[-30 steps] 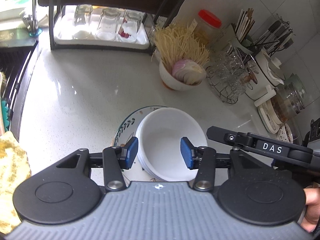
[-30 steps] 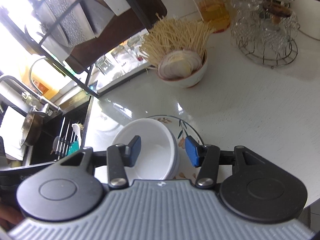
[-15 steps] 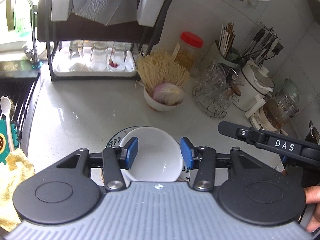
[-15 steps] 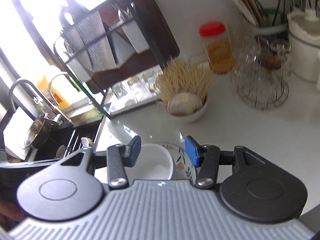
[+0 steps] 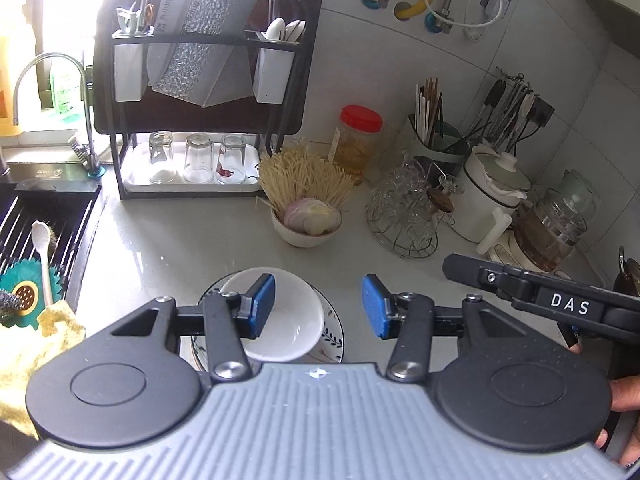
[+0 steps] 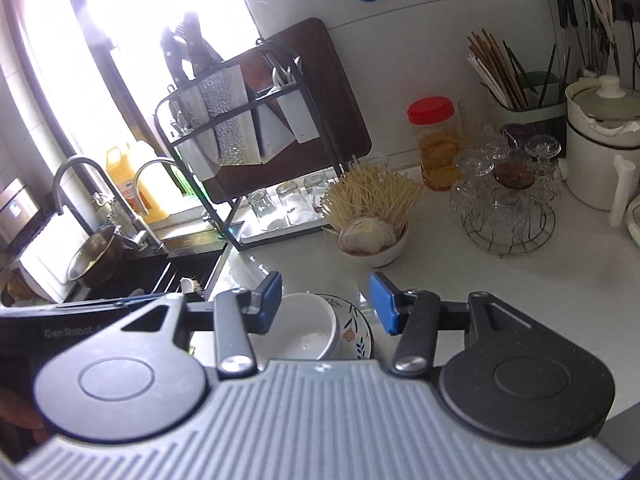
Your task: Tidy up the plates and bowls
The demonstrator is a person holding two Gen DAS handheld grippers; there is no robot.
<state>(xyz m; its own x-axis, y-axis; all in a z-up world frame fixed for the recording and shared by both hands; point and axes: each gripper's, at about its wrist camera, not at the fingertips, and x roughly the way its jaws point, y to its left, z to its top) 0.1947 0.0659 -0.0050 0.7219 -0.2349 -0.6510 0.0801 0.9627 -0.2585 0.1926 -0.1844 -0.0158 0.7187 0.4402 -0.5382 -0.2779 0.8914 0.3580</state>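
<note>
The left gripper (image 5: 318, 306) is hovering with its blue-padded jaws spread and nothing between them. Below it, showing past the left jaw, a plain white ceramic bowl (image 5: 286, 320) is sitting inside a round plate with a dark leaf-patterned rim (image 5: 334, 334), clear of the pads. Both are resting on the pale grey counter (image 5: 172, 240) near its front edge, just beside the black sink rack (image 5: 44, 216) at the counter's left edge.

The right gripper (image 6: 325, 302) is hanging over the same stack from the other side, its jaws likewise standing apart and gripping nothing; the white bowl is lying under its left jaw, with the floral plate rim peeking out between the pads.

Further back toward the middle of the counter, a small white bowl of sliced onion and pale noodle sticks (image 5: 306, 220) is standing. To its right a wire basket of clear glasses (image 5: 404, 212) is sitting, with a red-lidded jar (image 5: 358, 140) behind. At the back left, a black dish rack with upturned glasses (image 5: 200, 120) is standing beside the tap (image 5: 52, 100).
</note>
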